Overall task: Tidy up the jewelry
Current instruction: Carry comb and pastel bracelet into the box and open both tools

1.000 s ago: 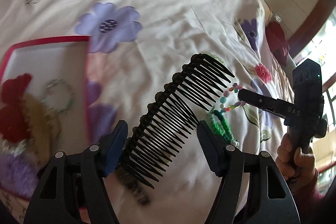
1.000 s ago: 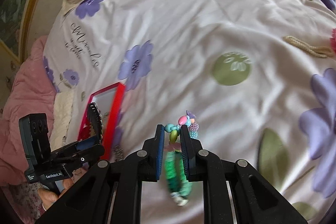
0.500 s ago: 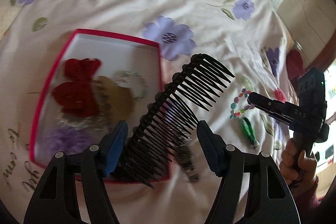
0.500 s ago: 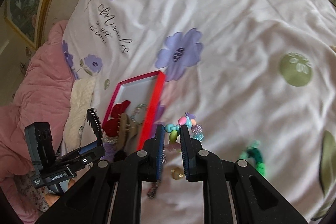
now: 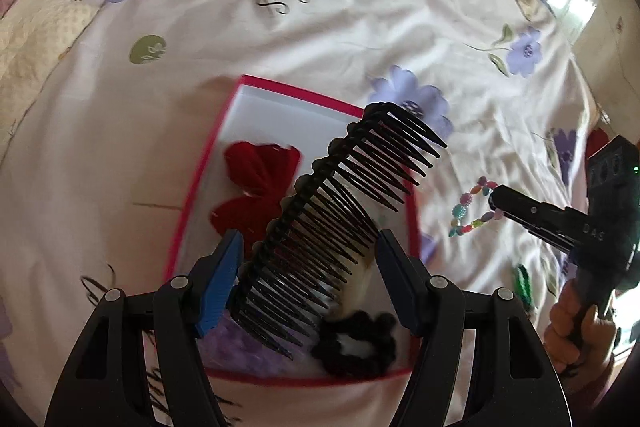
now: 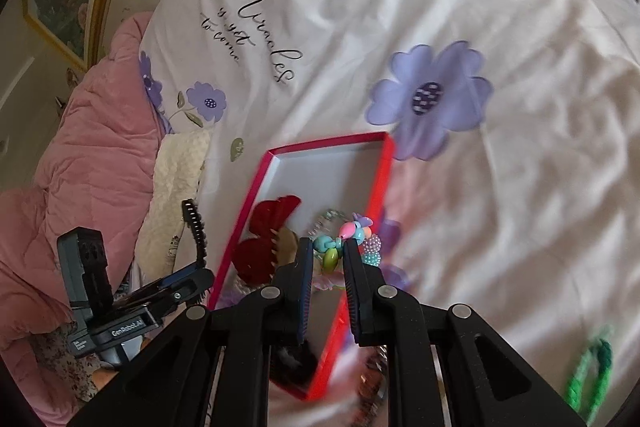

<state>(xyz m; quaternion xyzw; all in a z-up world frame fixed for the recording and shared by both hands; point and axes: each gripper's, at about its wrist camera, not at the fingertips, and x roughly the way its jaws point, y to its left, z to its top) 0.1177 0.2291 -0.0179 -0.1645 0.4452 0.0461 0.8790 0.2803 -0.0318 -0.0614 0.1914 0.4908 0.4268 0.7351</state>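
In your left wrist view, your left gripper (image 5: 308,279) clamps a black plastic toothed hair comb (image 5: 340,219) above the red-rimmed white tray (image 5: 296,93); its teeth could snag the red bow (image 5: 260,187). In your right wrist view, your right gripper (image 6: 325,259) pinches a colourful beaded bracelet (image 6: 344,239) over the tray's right edge; released here, it may fall outside

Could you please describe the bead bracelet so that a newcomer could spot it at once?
Find the red-rimmed box on the floral bedspread. Just above its right edge, the right hand-held gripper pinches the bead bracelet: the only multicoloured pastel beads, unlike the dark red bow inside.
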